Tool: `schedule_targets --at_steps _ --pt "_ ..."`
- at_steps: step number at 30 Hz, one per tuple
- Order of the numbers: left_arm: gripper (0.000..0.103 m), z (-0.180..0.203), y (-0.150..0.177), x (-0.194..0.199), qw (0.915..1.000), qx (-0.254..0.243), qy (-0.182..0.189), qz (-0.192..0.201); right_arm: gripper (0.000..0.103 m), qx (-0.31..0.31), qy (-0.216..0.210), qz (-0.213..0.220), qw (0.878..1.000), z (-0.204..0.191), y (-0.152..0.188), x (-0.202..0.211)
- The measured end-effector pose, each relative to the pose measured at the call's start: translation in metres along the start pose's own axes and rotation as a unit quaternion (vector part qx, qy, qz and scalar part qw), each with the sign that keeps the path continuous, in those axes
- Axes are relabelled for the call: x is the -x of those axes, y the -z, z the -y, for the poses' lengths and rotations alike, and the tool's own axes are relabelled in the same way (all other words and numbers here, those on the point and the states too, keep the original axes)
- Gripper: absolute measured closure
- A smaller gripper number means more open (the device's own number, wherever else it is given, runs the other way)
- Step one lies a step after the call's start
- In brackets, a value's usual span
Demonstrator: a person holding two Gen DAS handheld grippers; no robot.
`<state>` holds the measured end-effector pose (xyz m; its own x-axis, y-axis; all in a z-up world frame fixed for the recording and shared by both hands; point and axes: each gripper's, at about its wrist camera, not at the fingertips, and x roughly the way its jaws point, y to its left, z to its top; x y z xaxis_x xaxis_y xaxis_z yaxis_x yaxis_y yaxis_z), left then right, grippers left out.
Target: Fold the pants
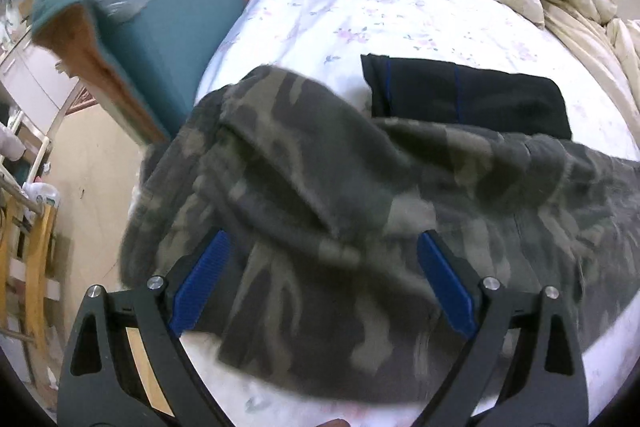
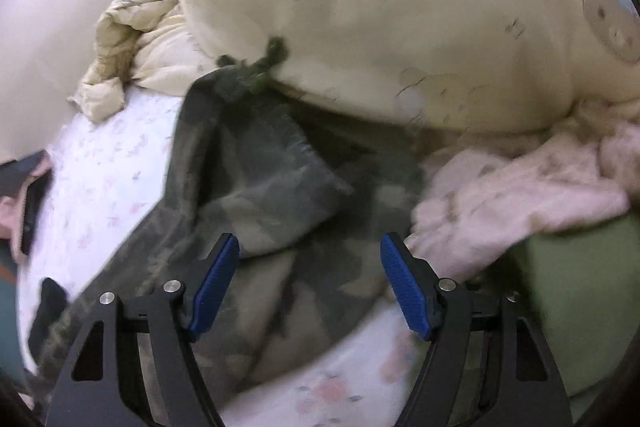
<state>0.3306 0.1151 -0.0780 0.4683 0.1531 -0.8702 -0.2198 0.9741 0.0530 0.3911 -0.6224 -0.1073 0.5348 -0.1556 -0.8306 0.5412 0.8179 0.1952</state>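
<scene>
The soft camouflage-print fleece pants point(image 1: 360, 227) lie rumpled across the white floral bedsheet point(image 1: 360, 11), not yet squared up for a fold. The left gripper point(image 1: 322, 255) hangs just above them with its blue-padded fingers point(image 1: 204, 279) spread wide and nothing between them; the right gripper point(image 2: 310, 259) is likewise spread and empty over another part of the same garment.

The step in hand looks like spreading the cloth flat before any fold. To do it well, each gripper should come down on an outer edge, pinch only the top layer, and the two should draw apart evenly so the bunched ridge in the middle pulls out; grabbing the hump itself would just drag the wrinkle along.

The left wrist view alone shows a neatly folded black garment with blue stitching point(image 1: 464, 95) lying just beyond the camouflage cloth, touching or slightly overlapped by it, plus a teal upholstered bed-end panel point(image 1: 160, 11). The right wrist view alone shows the far end of the pants running under a cream bear-print duvet point(image 2: 400, 7), with a knotted dark cord point(image 2: 260, 63), probably the waist drawstring though the blur makes it uncertain, and a pale pink fuzzy blanket point(image 2: 520, 187) pressed against the cloth's right side. That tucked end will likely need freeing first.
</scene>
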Motion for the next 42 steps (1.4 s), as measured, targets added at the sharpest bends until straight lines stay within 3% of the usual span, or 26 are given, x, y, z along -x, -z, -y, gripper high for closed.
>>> schedule_targets --at_steps 3,6,9,11,13,14,16,20,21,24,26,28,29,34,35,38,42 --pt "0.009 -0.015 0.01 0.024 1.0 -0.004 -0.008 0.0 0.039 0.043 0.011 -0.043 0.998 -0.007 -0.004 -0.019" --pt "0.009 -0.035 0.02 0.04 0.9996 0.02 -0.016 -0.008 0.04 0.072 0.022 -0.049 0.996 -0.017 -0.01 -0.037" --pt "0.009 -0.047 0.023 0.036 0.9986 0.048 -0.013 -0.017 0.04 0.079 0.012 -0.085 0.993 -0.026 -0.013 -0.066" --pt "0.009 -0.05 0.023 0.032 0.9979 0.061 -0.008 -0.021 0.046 0.091 0.008 -0.101 0.991 -0.03 -0.01 -0.079" --pt "0.009 -0.049 0.018 0.026 0.9983 0.056 -0.014 -0.011 0.067 0.102 0.005 -0.094 0.99 -0.035 -0.009 -0.076" --pt "0.009 -0.049 0.017 0.024 0.9985 0.051 -0.018 -0.005 0.095 0.11 -0.003 -0.083 0.99 -0.039 -0.009 -0.068" --pt "0.009 -0.05 0.016 0.021 0.9988 0.041 -0.028 0.002 0.099 0.116 -0.006 -0.055 0.992 -0.043 -0.013 -0.046" --pt "0.009 -0.057 0.013 0.012 0.9982 0.052 -0.029 -0.009 0.101 0.039 -0.038 0.014 0.998 -0.03 -0.032 0.021" --pt "0.009 -0.059 0.013 0.011 0.9979 0.06 -0.022 -0.015 0.101 0.025 -0.022 0.024 0.999 -0.026 -0.035 0.032" --pt "0.009 -0.06 0.015 0.012 0.9977 0.063 -0.014 -0.02 0.101 0.024 0.084 0.006 0.996 -0.018 -0.032 0.029" --pt "0.009 -0.059 0.016 0.015 0.9983 0.055 -0.013 -0.016 0.101 0.034 0.125 -0.056 0.99 -0.011 -0.023 -0.006" --pt "0.009 -0.058 0.019 0.017 0.9986 0.047 -0.019 -0.015 0.099 0.027 0.144 -0.112 0.983 -0.001 -0.012 -0.032" --pt "0.009 -0.058 0.02 0.016 0.9985 0.046 -0.021 -0.019 0.098 0.029 0.147 -0.12 0.981 0.0 -0.009 -0.036" --pt "0.009 -0.063 0.022 0.009 0.9975 0.059 -0.012 -0.038 0.09 0.052 0.154 -0.052 0.985 -0.022 -0.004 0.013" --pt "0.009 -0.065 0.021 0.008 0.9971 0.066 -0.007 -0.038 0.081 0.056 0.148 -0.035 0.987 -0.03 -0.001 0.026" --pt "0.009 -0.075 0.021 0.006 0.9944 0.097 -0.008 -0.041 0.028 0.023 0.111 0.021 0.993 -0.036 0.021 0.067" --pt "0.009 -0.087 0.029 0.008 0.9886 0.14 0.004 -0.054 0.024 -0.009 -0.002 -0.009 1.0 -0.029 0.071 0.075"
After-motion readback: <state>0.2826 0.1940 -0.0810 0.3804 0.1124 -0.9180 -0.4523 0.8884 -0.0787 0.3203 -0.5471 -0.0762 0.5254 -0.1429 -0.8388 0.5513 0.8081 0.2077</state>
